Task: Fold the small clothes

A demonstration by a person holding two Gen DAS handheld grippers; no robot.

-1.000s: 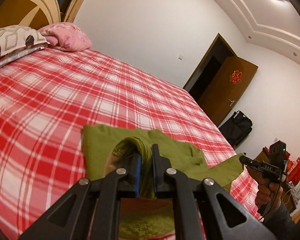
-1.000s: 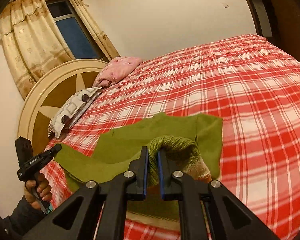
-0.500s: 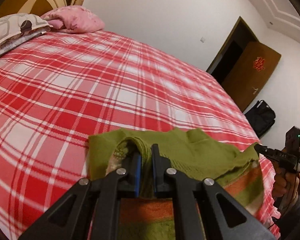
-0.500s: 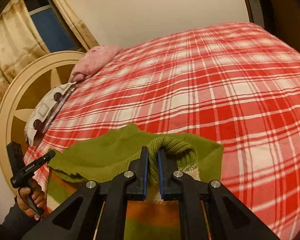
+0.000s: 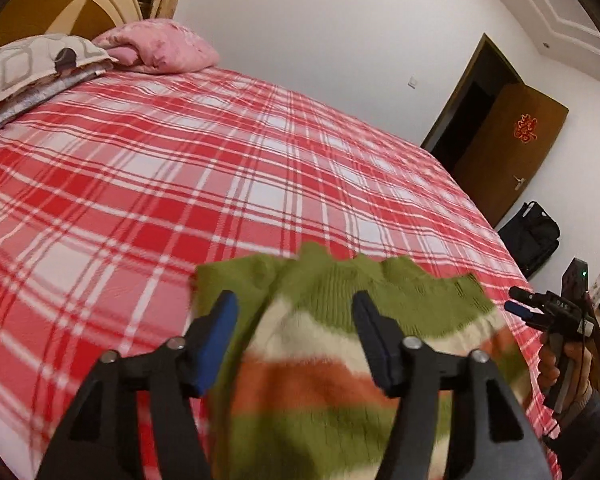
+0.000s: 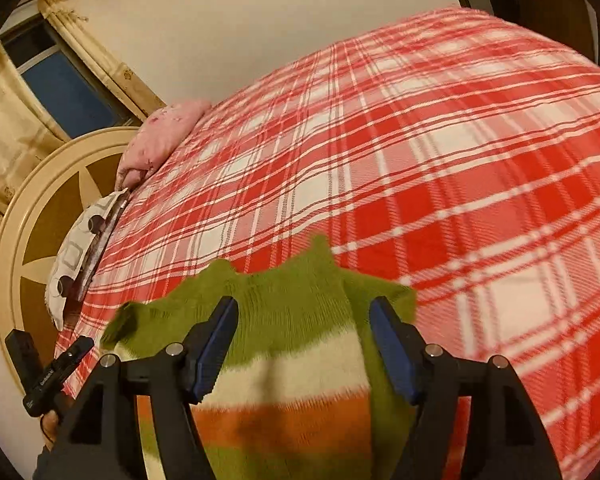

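The sweater [image 5: 340, 364] is soft, fuzzy knit wool. Under it, the blanket [image 5: 204, 184] is woven cloth, matt. Behind the blanket, the headboard [image 6: 40, 216] looks like smooth wood. The left gripper [image 5: 294, 340] is matt black plastic.

One sweater [image 5: 320, 360], two pillows [image 5: 160, 46] [image 5: 28, 68], one bed [image 5: 180, 168], one door [image 5: 512, 152], one bag [image 5: 534, 236].

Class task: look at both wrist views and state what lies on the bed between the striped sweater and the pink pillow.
Nothing: between the striped sweater and the pink pillow there is only bare red plaid bedspread, shown in both wrist views.
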